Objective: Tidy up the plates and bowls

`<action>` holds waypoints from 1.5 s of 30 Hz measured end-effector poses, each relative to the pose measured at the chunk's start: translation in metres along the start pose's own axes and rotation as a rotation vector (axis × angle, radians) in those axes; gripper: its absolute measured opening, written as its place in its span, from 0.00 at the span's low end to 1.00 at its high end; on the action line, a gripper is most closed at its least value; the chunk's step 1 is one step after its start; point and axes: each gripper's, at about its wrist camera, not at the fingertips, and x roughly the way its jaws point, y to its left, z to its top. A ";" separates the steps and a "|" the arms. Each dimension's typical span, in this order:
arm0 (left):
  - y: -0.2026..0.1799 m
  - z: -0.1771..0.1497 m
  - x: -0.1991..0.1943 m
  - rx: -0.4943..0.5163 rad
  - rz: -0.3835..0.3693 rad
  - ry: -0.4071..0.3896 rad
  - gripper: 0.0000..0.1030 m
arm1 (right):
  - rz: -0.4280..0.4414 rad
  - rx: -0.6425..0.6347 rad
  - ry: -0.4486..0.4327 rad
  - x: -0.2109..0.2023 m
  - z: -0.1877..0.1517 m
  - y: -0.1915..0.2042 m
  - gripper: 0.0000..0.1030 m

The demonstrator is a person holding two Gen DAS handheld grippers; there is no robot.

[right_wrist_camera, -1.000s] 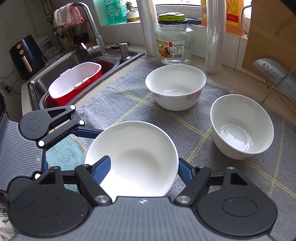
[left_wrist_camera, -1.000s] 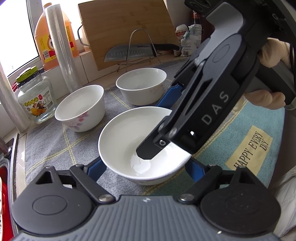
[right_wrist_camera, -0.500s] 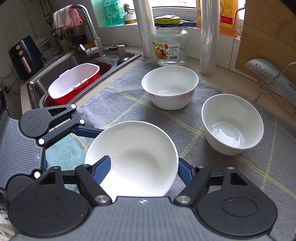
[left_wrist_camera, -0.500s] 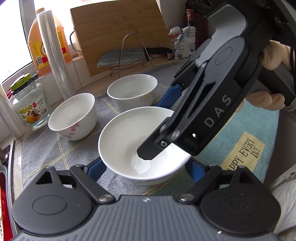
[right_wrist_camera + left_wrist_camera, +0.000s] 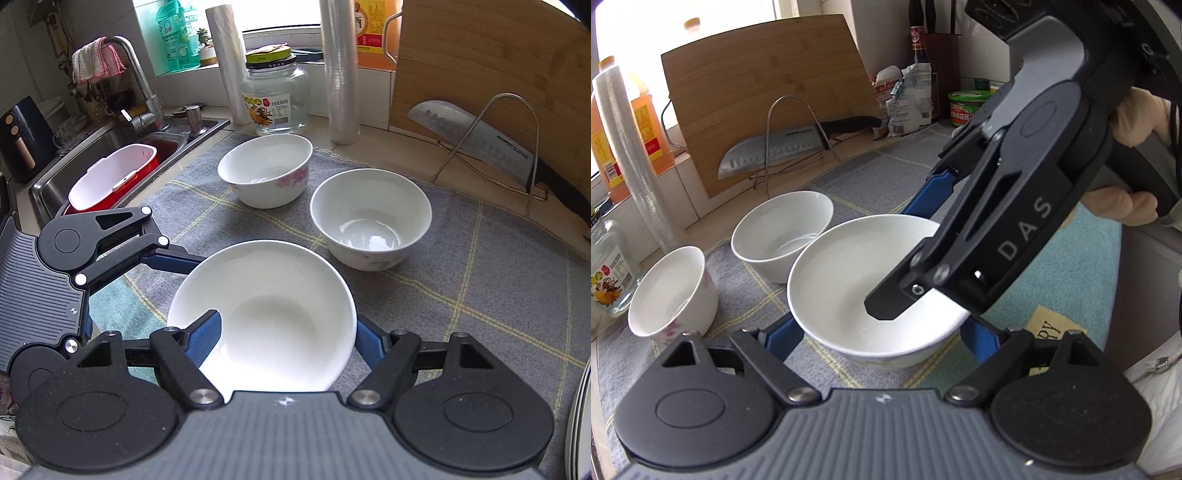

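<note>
**A:** Start at your claws. Your right gripper (image 5: 286, 338) has its blue fingers (image 5: 202, 338) clamped on opposite sides of the wide white bowl (image 5: 266, 314). Your left gripper (image 5: 882, 332) straddles the same bowl (image 5: 849, 280), fingers at both sides of its wall. So you grip it with both, and it looks lifted just above the grey checked mat (image 5: 480, 280).

**B:** And the neighbours?

**A:** Two deeper bowls stand on the mat beyond it: the plain bowl (image 5: 371, 218) close by, the pink-flowered bowl (image 5: 266, 170) further back, near the glass jar (image 5: 275, 96).

**B:** What can go wrong for you here?

**A:** I judge the glazed rim slippery. If your two hands drift apart or tilt differently, the bowl can twist out of one grip and drop. Swing too low, and you clip the plain bowl's rim.
</note>
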 end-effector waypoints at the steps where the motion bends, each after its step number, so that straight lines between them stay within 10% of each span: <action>1: -0.002 0.003 0.003 0.003 -0.007 -0.002 0.88 | -0.008 0.005 0.000 -0.003 -0.003 -0.004 0.79; 45: -0.028 0.045 0.076 0.037 -0.120 -0.011 0.88 | -0.141 0.135 0.002 -0.018 -0.042 -0.091 0.80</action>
